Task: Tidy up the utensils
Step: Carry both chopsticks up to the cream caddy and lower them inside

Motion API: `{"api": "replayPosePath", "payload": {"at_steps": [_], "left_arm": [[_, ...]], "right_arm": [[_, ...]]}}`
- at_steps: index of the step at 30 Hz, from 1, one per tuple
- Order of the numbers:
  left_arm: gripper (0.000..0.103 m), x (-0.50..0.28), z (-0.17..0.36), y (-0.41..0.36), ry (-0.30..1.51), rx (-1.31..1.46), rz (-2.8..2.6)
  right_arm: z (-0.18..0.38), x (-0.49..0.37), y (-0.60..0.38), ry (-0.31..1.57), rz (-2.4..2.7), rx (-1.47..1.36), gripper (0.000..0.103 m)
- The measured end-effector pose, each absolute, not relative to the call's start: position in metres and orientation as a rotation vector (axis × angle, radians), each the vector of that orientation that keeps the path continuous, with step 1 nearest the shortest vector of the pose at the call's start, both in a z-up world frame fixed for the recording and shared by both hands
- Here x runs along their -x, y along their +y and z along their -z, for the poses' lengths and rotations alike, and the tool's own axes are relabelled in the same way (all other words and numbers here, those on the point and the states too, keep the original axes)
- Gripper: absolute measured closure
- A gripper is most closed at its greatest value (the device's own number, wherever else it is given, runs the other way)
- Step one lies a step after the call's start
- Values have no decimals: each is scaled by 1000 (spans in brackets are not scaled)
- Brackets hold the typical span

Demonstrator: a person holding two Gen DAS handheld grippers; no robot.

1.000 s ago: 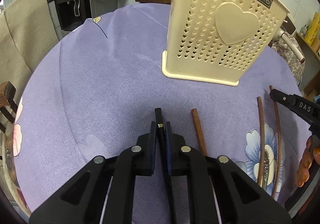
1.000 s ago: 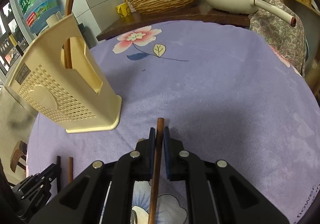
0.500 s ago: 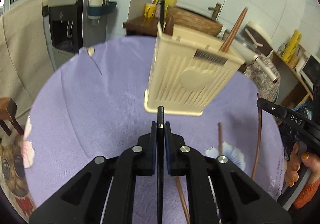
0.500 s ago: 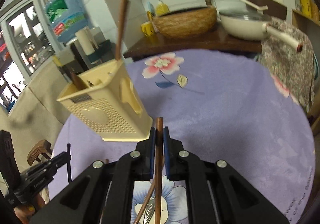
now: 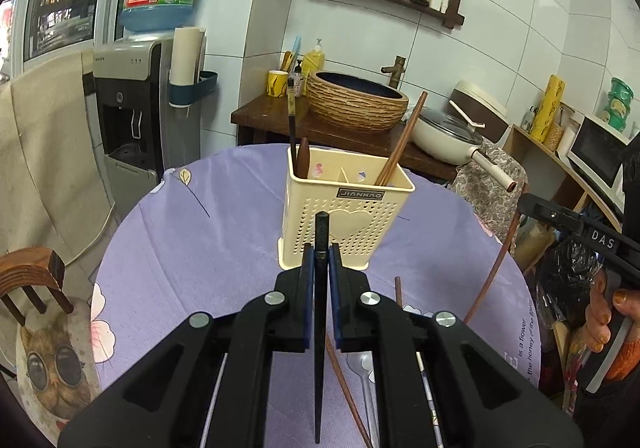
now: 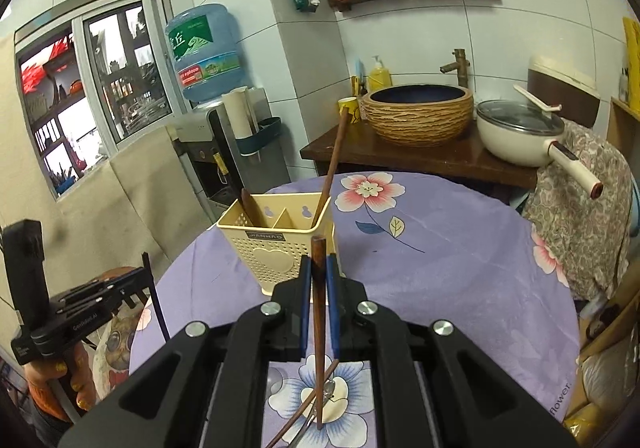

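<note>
My left gripper (image 5: 319, 262) pinches a black chopstick (image 5: 320, 312); my right gripper (image 6: 317, 274) pinches a brown wooden chopstick (image 6: 319, 312). I'd lift each tip clear above the cream perforated plastic holder (image 5: 340, 224), then lower straight in.

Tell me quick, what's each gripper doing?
Left gripper: shut on a black chopstick.
Right gripper: shut on a brown chopstick.

I see a round table with a purple flower cloth (image 5: 208, 248), a cream holder (image 5: 344, 224) standing on it, a brown chopstick (image 5: 344, 380), a spoon (image 5: 366, 372).
</note>
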State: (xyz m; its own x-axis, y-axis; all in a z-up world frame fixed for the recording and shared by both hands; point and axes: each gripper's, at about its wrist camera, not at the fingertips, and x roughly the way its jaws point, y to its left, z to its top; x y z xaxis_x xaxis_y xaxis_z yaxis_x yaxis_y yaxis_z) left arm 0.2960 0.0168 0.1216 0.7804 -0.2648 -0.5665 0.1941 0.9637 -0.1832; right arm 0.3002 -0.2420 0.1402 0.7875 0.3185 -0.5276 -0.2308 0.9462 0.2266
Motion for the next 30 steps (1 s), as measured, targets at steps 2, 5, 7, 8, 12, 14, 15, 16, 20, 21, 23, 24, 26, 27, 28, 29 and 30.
{"api": "replayPosePath", "payload": {"at_steps": [2, 5, 7, 8, 12, 14, 15, 16, 20, 21, 23, 24, 26, 27, 28, 29, 30], "left_arm": [[96, -295, -126, 14, 626, 106, 250], [96, -292, -132, 13, 615, 104, 253], [96, -292, -137, 12, 604, 98, 255], [96, -291, -139, 13, 597, 96, 254], [96, -290, -148, 12, 574, 90, 256], [96, -292, -154, 10, 564, 86, 260], [96, -293, -157, 9, 561, 86, 262], [96, -295, -160, 8, 557, 89, 266], [96, -309, -176, 6, 553, 105, 285], [96, -312, -181, 5, 551, 105, 290], [96, -319, -193, 3, 545, 104, 300], [96, -323, -202, 1, 542, 104, 308], [96, -330, -217, -2, 539, 105, 323], [96, -335, -227, -3, 536, 105, 330], [96, -339, -235, -4, 532, 101, 332], [96, -342, -245, -4, 524, 96, 331], [96, -345, -254, -5, 516, 93, 328]], "right_arm": [[-143, -299, -241, 589, -296, -149, 95], [-148, -299, -238, 596, -307, -141, 95], [-150, -298, -237, 592, -306, -129, 95], [-152, -297, -236, 588, -305, -125, 95], [-157, -297, -235, 583, -309, -125, 95], [-160, -298, -235, 577, -309, -126, 95], [-162, -299, -235, 576, -311, -131, 95], [-165, -301, -236, 576, -315, -140, 95], [-179, -310, -231, 564, -319, -140, 95], [-185, -313, -229, 558, -322, -137, 95], [-199, -321, -226, 541, -336, -144, 95], [-205, -324, -226, 536, -339, -150, 95], [-223, -334, -224, 522, -351, -168, 95], [-231, -339, -224, 515, -354, -175, 95], [-238, -343, -223, 509, -355, -179, 95], [-249, -348, -221, 498, -356, -184, 95], [-257, -352, -220, 488, -354, -187, 95]]}}
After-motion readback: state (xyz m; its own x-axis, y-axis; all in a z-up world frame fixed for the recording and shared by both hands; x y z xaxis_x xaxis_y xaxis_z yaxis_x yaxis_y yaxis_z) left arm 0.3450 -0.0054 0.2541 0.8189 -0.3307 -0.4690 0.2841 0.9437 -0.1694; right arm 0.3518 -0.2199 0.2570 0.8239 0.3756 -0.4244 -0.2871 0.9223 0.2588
